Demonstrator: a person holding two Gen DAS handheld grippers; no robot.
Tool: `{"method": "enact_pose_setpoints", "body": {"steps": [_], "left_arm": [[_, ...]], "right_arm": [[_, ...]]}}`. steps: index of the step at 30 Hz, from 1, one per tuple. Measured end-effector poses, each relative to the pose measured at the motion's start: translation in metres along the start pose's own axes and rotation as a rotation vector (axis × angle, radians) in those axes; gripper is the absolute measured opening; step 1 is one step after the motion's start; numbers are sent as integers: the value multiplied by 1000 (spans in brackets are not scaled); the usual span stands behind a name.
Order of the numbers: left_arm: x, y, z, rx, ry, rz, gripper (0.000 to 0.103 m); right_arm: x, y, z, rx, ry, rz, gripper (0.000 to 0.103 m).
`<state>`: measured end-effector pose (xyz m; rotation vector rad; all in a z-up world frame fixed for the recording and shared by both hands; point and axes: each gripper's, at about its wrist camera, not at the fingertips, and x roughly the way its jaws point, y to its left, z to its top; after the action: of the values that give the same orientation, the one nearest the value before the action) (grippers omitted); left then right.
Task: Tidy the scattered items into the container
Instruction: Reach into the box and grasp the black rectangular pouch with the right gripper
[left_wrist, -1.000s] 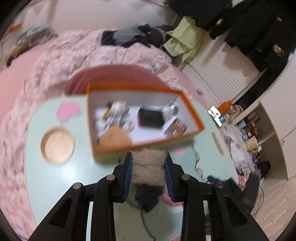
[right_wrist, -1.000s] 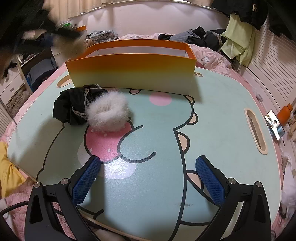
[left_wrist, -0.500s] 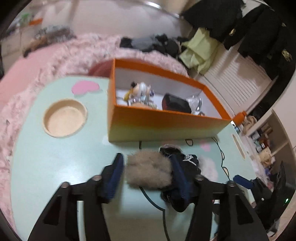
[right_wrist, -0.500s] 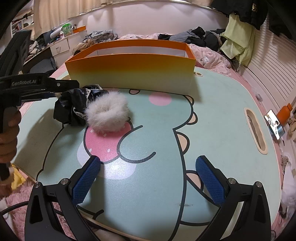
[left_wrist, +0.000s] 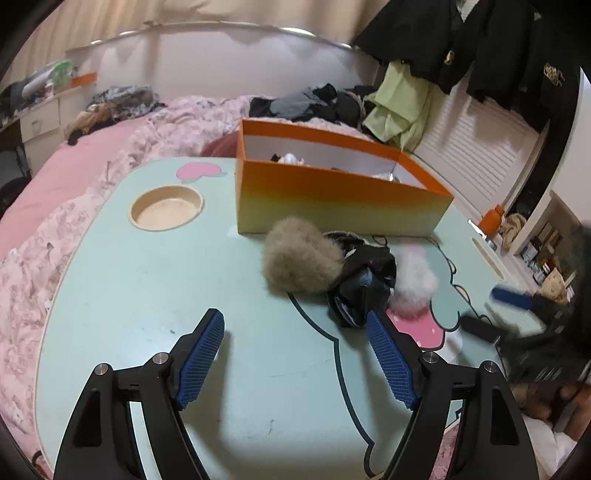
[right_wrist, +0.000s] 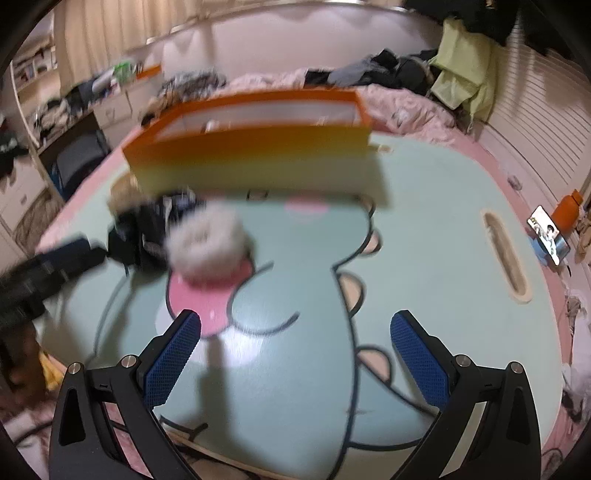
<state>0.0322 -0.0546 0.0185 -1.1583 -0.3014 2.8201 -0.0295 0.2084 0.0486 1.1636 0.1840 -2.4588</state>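
Observation:
An orange box (left_wrist: 340, 199) with several small items inside stands on the mint table (left_wrist: 147, 288). In front of it lie a tan fluffy ball (left_wrist: 301, 264), a black crumpled cloth (left_wrist: 364, 282) and a white fluffy scrunchie (left_wrist: 415, 282), touching in a row. My left gripper (left_wrist: 295, 354) is open and empty, a little short of the tan ball. My right gripper (right_wrist: 295, 360) is open and empty above the table, short of the white scrunchie (right_wrist: 207, 245). The box (right_wrist: 255, 162) and the black cloth (right_wrist: 142, 230) show blurred there.
A round wooden recess (left_wrist: 166, 207) is in the table left of the box. A pink bed (left_wrist: 92, 155) with clothes surrounds the table. A phone (right_wrist: 546, 234) and an orange bottle (right_wrist: 569, 208) stand to the right. The other gripper (left_wrist: 517, 306) shows at the right edge.
My left gripper came down from above the box, let go of the tan fluffy ball beside the black cloth and pulled back open. My right gripper has moved forward toward the scrunchie.

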Motion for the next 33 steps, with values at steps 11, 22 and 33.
{"method": "enact_pose_setpoints", "body": {"steps": [11, 22, 33], "left_arm": [[-5, 6, -9, -36, -31, 31, 80], [-8, 23, -9, -98, -40, 0, 80], [-6, 26, -10, -99, -42, -36, 80]], "right_arm": [[3, 22, 146, -21, 13, 111, 102], [119, 35, 181, 29, 344, 93, 72], [160, 36, 186, 109, 450, 86, 68]]}}
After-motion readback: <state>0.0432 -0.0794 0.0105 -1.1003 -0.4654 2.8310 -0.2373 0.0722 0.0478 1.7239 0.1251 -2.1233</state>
